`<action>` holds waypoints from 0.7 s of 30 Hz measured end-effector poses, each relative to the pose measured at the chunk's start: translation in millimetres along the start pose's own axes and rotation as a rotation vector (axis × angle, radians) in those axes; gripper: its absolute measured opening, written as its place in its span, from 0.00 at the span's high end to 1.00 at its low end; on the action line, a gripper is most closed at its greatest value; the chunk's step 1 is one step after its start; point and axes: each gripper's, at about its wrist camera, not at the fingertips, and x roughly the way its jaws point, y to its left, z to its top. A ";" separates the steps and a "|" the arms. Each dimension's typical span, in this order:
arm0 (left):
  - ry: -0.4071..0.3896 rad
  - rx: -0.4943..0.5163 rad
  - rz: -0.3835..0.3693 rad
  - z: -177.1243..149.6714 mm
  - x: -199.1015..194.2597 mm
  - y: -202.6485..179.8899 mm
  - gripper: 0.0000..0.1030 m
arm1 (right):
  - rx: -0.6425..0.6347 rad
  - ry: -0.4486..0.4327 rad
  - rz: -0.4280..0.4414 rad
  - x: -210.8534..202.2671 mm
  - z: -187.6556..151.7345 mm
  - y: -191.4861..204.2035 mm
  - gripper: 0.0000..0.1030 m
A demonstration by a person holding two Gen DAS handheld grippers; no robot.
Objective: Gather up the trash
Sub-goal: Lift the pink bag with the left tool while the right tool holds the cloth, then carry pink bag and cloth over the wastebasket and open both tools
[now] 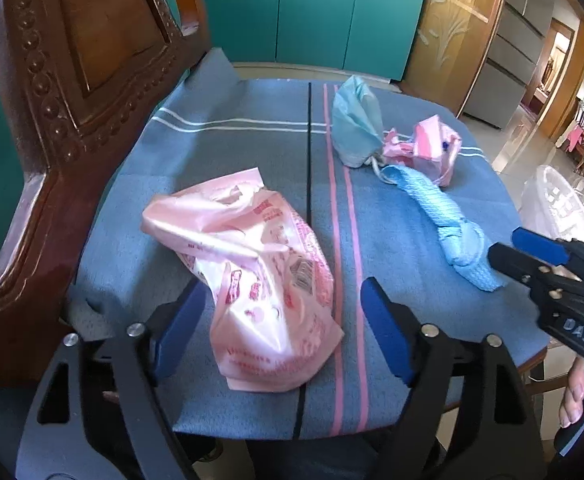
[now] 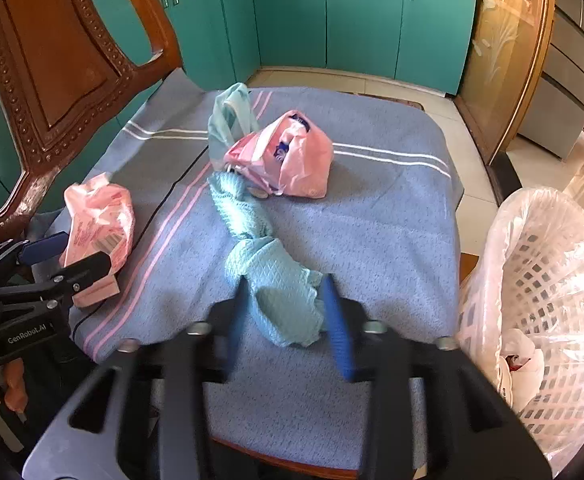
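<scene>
A crumpled pink printed plastic bag [image 1: 267, 272] lies on the blue striped blanket [image 1: 231, 140]. My left gripper [image 1: 281, 284] is open around it, with a pad on each side and a gap to the bag. A twisted light-blue cloth [image 2: 279, 292] lies between the pads of my right gripper [image 2: 285, 280], which is also open; the cloth rests on the blanket. Farther back sit a pale teal bag [image 2: 227, 120] and a small pink bag [image 2: 292, 156], touching each other. Each gripper shows in the other's view: right gripper [image 1: 508, 246], left gripper [image 2: 85, 248].
A white lattice basket [image 2: 540, 280] lined with clear plastic stands off the blanket's right edge, with some trash inside. A carved wooden chair back [image 1: 71, 80] rises at the left. Teal cabinets [image 2: 332, 20] line the far wall. Tiled floor lies beyond.
</scene>
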 end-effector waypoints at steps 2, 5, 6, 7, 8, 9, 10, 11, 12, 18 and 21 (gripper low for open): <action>0.020 -0.012 0.011 1.7 6.6 2.5 0.22 | -0.004 -0.003 0.027 0.9 4.4 0.8 0.52; 0.039 -0.017 0.021 3.1 16.7 4.1 0.22 | -0.026 0.012 0.058 12.8 13.1 7.9 0.52; 0.043 -0.016 0.025 3.4 19.4 3.8 0.23 | -0.035 0.019 0.056 16.9 14.7 9.9 0.52; 0.048 -0.016 0.026 3.1 22.0 3.6 0.25 | -0.047 0.029 0.055 23.4 16.4 13.1 0.52; 0.050 -0.017 0.023 2.6 23.1 4.0 0.27 | -0.054 0.038 0.058 29.5 17.6 15.8 0.52; 0.053 -0.016 0.024 2.0 24.2 3.7 0.28 | -0.057 0.044 0.060 33.6 18.4 17.4 0.52; 0.054 -0.012 0.028 1.8 25.0 3.3 0.30 | -0.060 0.050 0.054 38.6 18.2 19.1 0.52; 0.053 -0.007 0.031 1.4 25.4 3.0 0.32 | -0.066 0.054 0.038 42.2 17.9 20.6 0.52; 0.052 -0.004 0.032 1.0 25.4 2.7 0.32 | -0.076 0.057 0.023 44.7 17.5 22.1 0.52; 0.057 0.012 0.032 -1.5 28.2 1.3 0.35 | -0.089 0.065 -0.004 52.3 15.0 20.9 0.52; 0.056 0.012 0.026 -1.5 29.3 1.7 0.38 | -0.097 0.064 -0.010 54.4 15.2 21.9 0.52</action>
